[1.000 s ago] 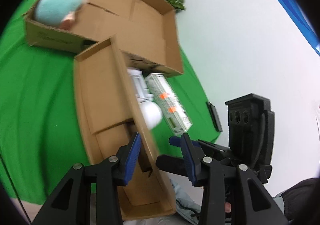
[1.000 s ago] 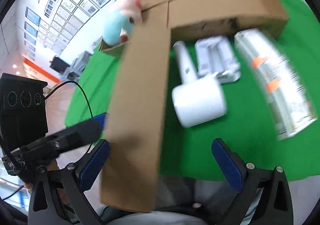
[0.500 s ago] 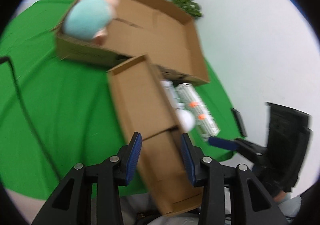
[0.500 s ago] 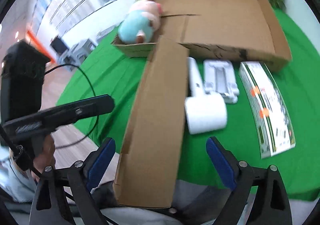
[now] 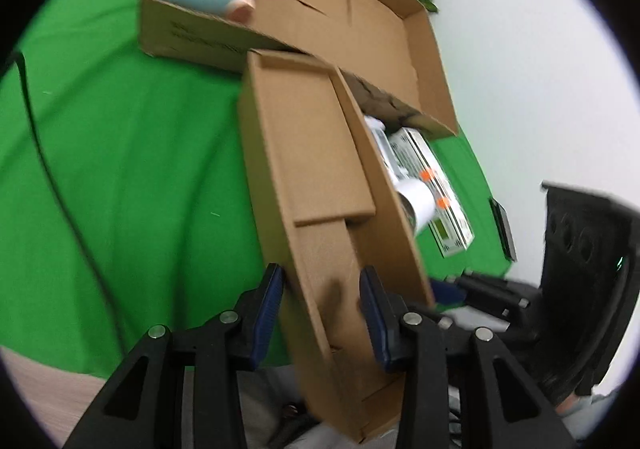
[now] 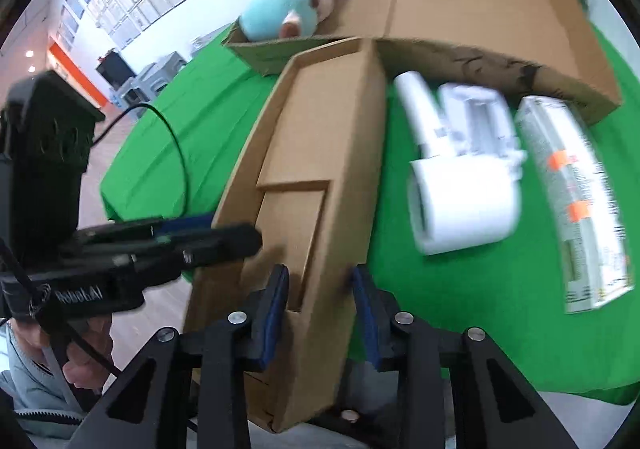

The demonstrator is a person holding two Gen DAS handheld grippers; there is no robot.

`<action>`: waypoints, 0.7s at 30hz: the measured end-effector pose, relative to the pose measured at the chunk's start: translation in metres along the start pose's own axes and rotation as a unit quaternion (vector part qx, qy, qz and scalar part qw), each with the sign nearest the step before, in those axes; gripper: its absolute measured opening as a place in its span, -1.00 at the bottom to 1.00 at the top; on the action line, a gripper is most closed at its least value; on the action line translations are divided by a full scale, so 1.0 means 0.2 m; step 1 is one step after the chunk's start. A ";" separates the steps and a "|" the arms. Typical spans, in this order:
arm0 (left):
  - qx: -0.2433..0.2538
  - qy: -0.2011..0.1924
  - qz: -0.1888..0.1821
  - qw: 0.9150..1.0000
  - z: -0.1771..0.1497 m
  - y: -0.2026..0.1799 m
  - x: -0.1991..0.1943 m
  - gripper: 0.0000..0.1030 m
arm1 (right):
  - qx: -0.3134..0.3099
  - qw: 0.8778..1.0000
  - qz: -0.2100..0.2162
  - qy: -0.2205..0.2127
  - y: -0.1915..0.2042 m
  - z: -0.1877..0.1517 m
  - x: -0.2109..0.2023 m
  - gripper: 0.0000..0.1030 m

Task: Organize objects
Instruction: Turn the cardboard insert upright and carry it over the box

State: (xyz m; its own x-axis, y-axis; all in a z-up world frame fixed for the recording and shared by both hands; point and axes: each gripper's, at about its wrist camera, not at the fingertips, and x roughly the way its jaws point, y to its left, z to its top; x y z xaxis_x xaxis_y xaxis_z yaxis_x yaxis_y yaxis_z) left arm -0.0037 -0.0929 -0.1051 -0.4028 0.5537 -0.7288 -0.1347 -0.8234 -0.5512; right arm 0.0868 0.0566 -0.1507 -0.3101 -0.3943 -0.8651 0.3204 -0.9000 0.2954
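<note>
where narrow box (image 5: 320, 185) rises, white roller (image 5: 420, 201) half hidden

Brown cardboard tray (image 6: 320, 153) on green cloth (image 6: 460, 289); white roller (image 6: 464, 205) at 3 o'clock; teal-pink plush (image 6: 288, 9) at 12; orange-dotted white carton (image 6: 576, 201).

The left gripper (image 6: 224, 245), seen from the right wrist, bears white lettering reading roughly "Robot.AI"; print on the cardboard box (image 5: 192, 37) is illegible.
</note>
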 end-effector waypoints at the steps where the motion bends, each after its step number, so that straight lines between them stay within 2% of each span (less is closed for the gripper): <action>1: -0.001 -0.008 0.003 1.000 0.00 0.01 -0.04 -0.27 | -0.001 1.000 0.010 0.001 0.02 0.00 0.01 -0.38; 3: -0.001 -0.016 -0.001 1.000 0.00 0.03 -0.10 -0.27 | -0.004 1.000 0.014 -0.008 0.06 0.01 0.02 -0.31; 4: 0.000 -0.017 0.006 1.000 0.00 0.03 -0.12 -0.27 | -0.007 1.000 0.007 -0.021 0.08 0.01 0.00 -0.05; 5: -0.001 -0.016 0.015 1.000 0.00 0.04 -0.11 -0.27 | -0.010 0.999 -0.004 -0.032 0.08 0.02 -0.01 0.35; 7: -0.008 -0.013 0.042 0.999 -0.01 0.06 -0.10 -0.27 | -0.006 0.998 -0.024 -0.056 0.08 0.02 -0.06 0.63; 9: -0.015 -0.008 0.050 0.999 -0.02 0.07 -0.07 -0.27 | -0.002 0.998 -0.036 -0.061 0.07 0.03 -0.08 0.63; 12: 0.005 -0.005 0.069 0.998 -0.04 0.05 -0.05 -0.27 | 0.008 0.997 -0.057 -0.050 0.05 0.04 -0.06 0.63; 15: 0.016 0.007 0.091 0.996 -0.04 0.03 -0.01 -0.43 | 0.022 0.997 -0.069 -0.034 0.05 0.02 -0.02 0.51; 18: 0.018 0.013 0.106 0.994 -0.05 0.03 0.03 -0.67 | 0.026 0.996 -0.086 -0.028 0.05 0.02 0.03 0.22; 20: 0.025 0.010 0.114 0.993 -0.06 0.03 0.03 -0.68 | 0.031 0.995 -0.089 -0.023 0.05 0.01 0.06 -0.08; 21: 0.031 0.009 0.120 0.992 -0.07 0.02 0.03 -0.69 | 0.033 0.996 -0.085 -0.022 0.04 0.00 0.07 -0.12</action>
State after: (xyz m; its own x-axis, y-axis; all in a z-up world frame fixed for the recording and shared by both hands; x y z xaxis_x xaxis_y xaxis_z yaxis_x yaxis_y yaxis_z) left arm 0.0059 -0.0920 -0.1172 -0.4142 0.3420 -0.8435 -0.0920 -0.9377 -0.3350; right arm 0.0852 0.0434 -0.1596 -0.3948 -0.2419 -0.8863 0.2002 -0.9642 0.1740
